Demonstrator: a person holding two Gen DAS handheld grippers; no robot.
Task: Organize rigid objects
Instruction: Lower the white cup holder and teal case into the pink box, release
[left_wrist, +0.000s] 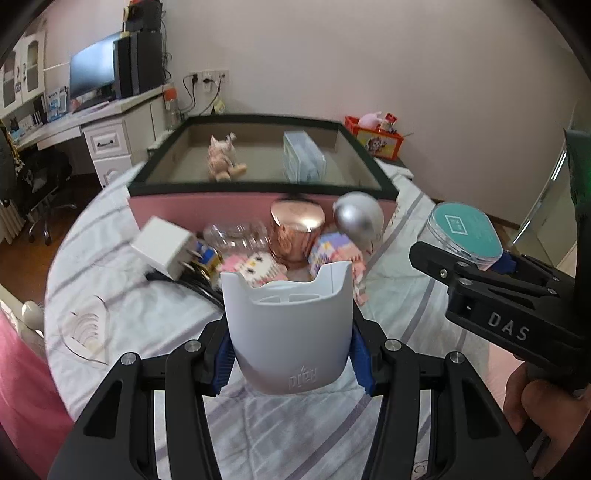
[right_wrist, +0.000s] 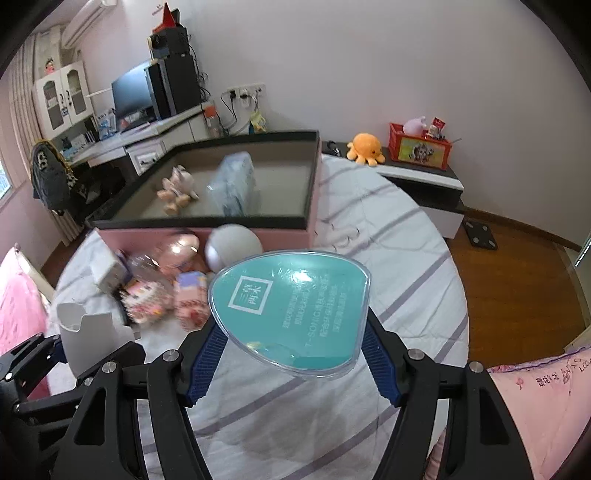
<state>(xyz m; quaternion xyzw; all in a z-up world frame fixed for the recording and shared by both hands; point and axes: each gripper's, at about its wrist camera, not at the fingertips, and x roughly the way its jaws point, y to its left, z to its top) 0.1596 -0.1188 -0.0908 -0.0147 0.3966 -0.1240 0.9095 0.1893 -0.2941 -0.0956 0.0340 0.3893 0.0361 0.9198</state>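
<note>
Grippers both hold loads above the bed: left gripper (left_wrist: 291, 354) clamped on the upright white holder (left_wrist: 290, 328), right gripper (right_wrist: 291, 350) on the teal-lidded case (right_wrist: 291, 314), with the pink storage box (left_wrist: 258, 155) straight ahead beyond the pile, nearer the left.

A clutter pile (left_wrist: 266, 243) blocks the pink box's (left_wrist: 192, 212) front wall at 12 o'clock; bare bed (right_wrist: 399, 236) lies open at 2 o'clock.
</note>
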